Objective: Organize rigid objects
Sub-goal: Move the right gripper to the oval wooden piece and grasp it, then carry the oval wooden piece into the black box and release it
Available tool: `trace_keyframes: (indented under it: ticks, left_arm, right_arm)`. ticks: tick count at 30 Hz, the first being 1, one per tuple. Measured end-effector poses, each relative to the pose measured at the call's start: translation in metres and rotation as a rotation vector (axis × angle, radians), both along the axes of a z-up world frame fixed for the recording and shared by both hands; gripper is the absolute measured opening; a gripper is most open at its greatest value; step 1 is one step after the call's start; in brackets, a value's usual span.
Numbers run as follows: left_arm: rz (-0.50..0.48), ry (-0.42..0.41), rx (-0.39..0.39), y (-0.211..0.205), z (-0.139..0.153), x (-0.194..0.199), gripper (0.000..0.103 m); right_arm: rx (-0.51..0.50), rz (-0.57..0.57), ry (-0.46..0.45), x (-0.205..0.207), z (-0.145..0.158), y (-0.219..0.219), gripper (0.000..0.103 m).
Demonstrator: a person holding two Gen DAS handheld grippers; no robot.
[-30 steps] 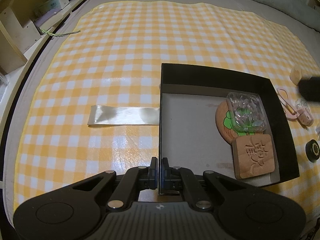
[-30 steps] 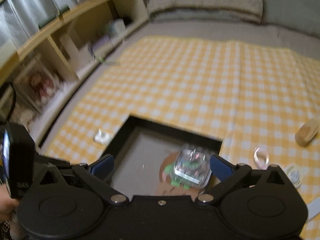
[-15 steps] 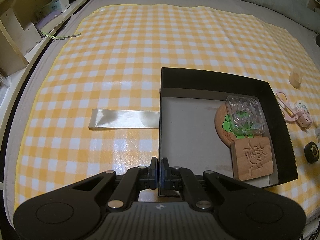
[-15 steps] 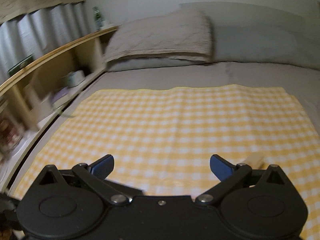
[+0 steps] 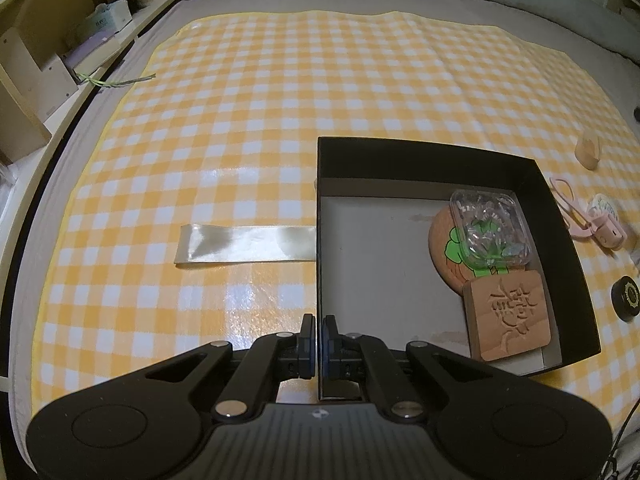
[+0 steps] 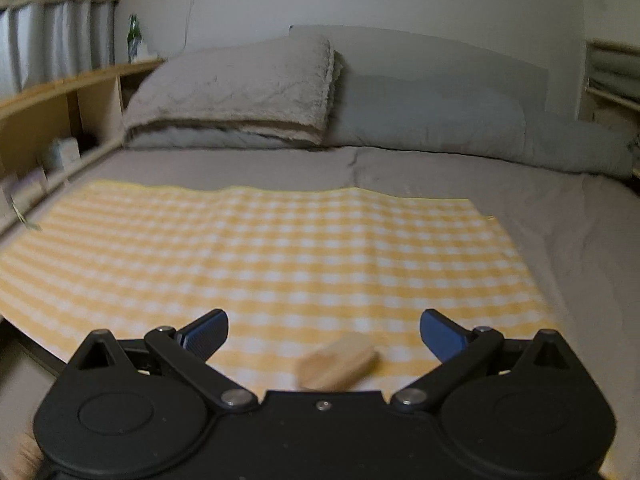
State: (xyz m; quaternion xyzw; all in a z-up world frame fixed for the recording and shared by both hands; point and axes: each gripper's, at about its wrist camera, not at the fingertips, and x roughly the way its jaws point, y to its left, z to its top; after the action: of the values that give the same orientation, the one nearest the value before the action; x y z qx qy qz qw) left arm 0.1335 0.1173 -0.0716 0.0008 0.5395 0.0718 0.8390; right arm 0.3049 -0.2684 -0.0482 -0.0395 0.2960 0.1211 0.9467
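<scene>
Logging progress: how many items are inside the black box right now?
3: clear plastic case on the round cork coaster, and a carved wooden block nearer; smaller items could be hidden.

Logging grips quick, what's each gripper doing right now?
Left gripper: shut on the box wall.
Right gripper: open, holding nothing, wooden block ahead.

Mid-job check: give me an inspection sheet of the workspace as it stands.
Surface: yellow checked cloth over a grey bed.
Job's things: black box holds clear case, round coaster, carved wooden block; outside lie wooden piece, pink clip, black disc.
Clutter: cream ribbon.
Grippers: left tongs shut on the box's wall; right tongs open, empty.
Cables: nothing seen.
Surroundings: shelf, folded blanket.
</scene>
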Motion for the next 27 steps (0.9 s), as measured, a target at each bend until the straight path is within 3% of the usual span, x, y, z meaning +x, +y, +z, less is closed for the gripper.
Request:
trace_keyframes:
  ticks: [5, 10, 14, 21, 27]
  left_arm:
    - [0.005, 0.007, -0.017, 0.003, 0.000, 0.000, 0.003]
    - [-0.006, 0.014, -0.011, 0.001, 0.002, 0.000, 0.003]
    - [-0.024, 0.020, 0.002, -0.001, 0.003, 0.001, 0.003]
    - [-0.048, 0.024, 0.024, -0.002, 0.003, 0.003, 0.003]
    - [-0.076, 0.025, 0.039, -0.004, 0.003, 0.001, 0.004]
  right_arm:
    - [-0.048, 0.102, 0.015, 0.014, -0.031, -0.025, 0.103]
    - [-0.186, 0.317, -0.016, 0.024, -0.059, -0.021, 0.103]
    - [-0.260, 0.475, 0.012, 0.036, -0.075, -0.008, 0.103]
    - [-0.241, 0.554, 0.044, 0.075, -0.084, -0.001, 0.103]
    - [-0.227, 0.590, 0.130, 0.095, -0.091, -0.008, 0.103]
